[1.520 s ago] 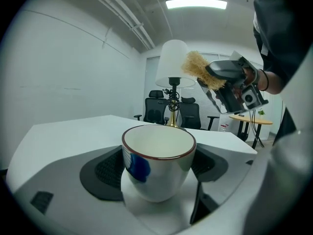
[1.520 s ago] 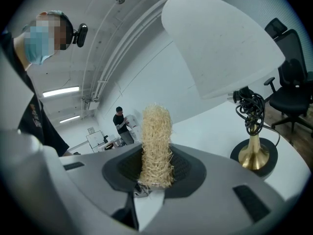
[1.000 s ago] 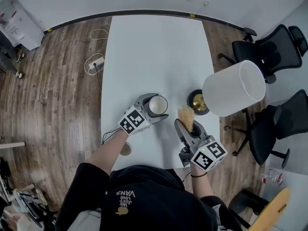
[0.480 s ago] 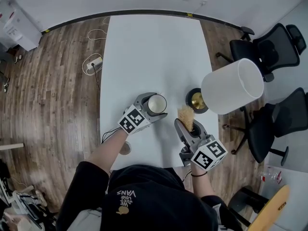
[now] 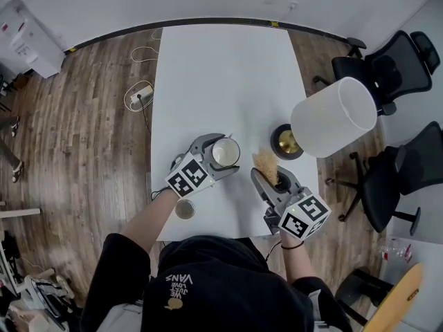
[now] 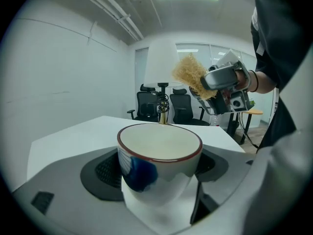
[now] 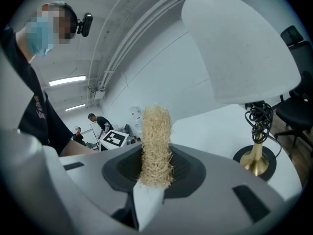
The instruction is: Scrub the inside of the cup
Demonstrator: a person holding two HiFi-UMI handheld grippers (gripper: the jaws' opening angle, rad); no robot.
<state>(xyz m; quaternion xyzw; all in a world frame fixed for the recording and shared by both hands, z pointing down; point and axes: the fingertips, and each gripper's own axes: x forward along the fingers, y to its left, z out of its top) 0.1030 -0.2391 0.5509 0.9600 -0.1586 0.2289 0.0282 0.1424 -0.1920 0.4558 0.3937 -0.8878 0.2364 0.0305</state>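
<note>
Cup, white inside with a dark red rim and a blue mark on its side, upright and clamped between the jaws of the left gripper, at the near part of the white table; whether it rests on the top cannot be told. To its right, apart from it, a straw-coloured scrubber stands up from the right gripper, whose jaws pinch its base. A lamp stands beyond. Step judged: approach, scrubbing not yet begun. The next move calls for carrying the scrubber over the rim and down inside while the left grip steadies the cup
</note>
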